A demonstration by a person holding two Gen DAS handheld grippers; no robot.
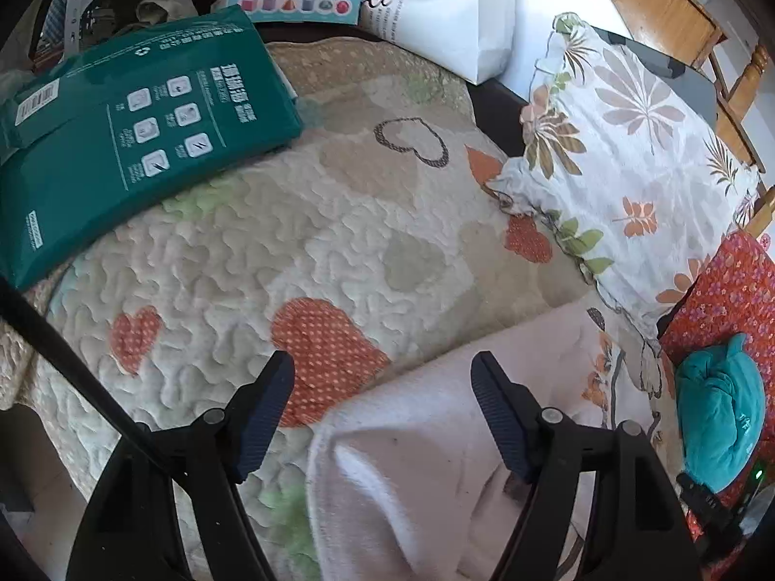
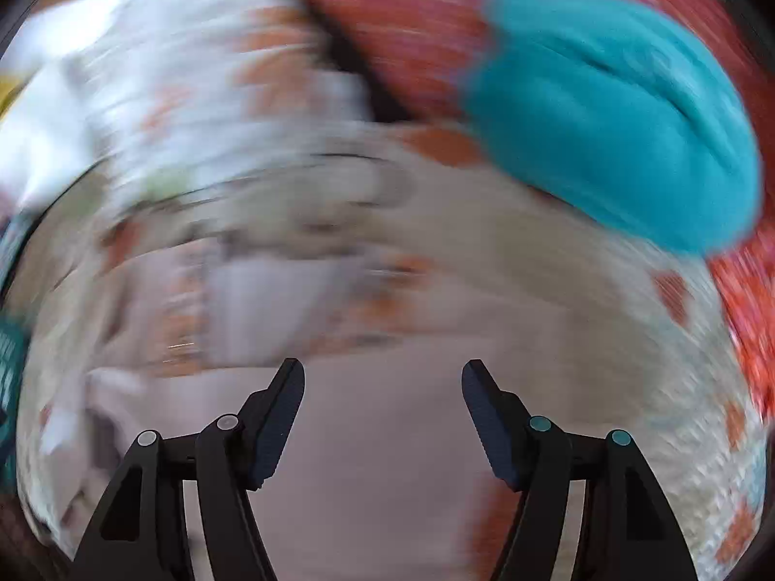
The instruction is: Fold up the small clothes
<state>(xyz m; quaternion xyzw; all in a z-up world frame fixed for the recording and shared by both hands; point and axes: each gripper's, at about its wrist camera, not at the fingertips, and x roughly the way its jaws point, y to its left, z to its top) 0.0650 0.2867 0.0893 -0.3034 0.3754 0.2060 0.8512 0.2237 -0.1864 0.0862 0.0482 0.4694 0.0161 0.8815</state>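
Pale pink garment (image 1: 436, 435): one, lying flat on the quilt in the lower middle of the left wrist view, with a straight upper edge and a rounded corner at lower left; it looks part-folded, laid open so a further fold can be made.
Left gripper (image 1: 382, 406): jaws stand wide apart with nothing between the pads; one finger hangs over the quilt, the other over the pink cloth, as if lined up to take its edge.
Right gripper (image 2: 382, 409): jaws apart and empty, over a pinkish surface at the bottom of its own view; that picture is heavily smeared, so finer detail cannot be told.
Teal garment (image 1: 721, 416): one, bundled into a rounded lump at the right edge, resting on red flowered cloth (image 1: 726, 290); it seems set aside, whether done or waiting I cannot tell. It fills the upper right of the right wrist view (image 2: 620, 116).
Quilt (image 1: 290, 242): one, cream with orange hearts, serving as the folding surface.
Leaf-print pillow (image 1: 629, 155): one, upper right, clear of the work.
Green packet (image 1: 140, 135): one, upper left, on the quilt's edge.
Grippers counted: two, both empty.
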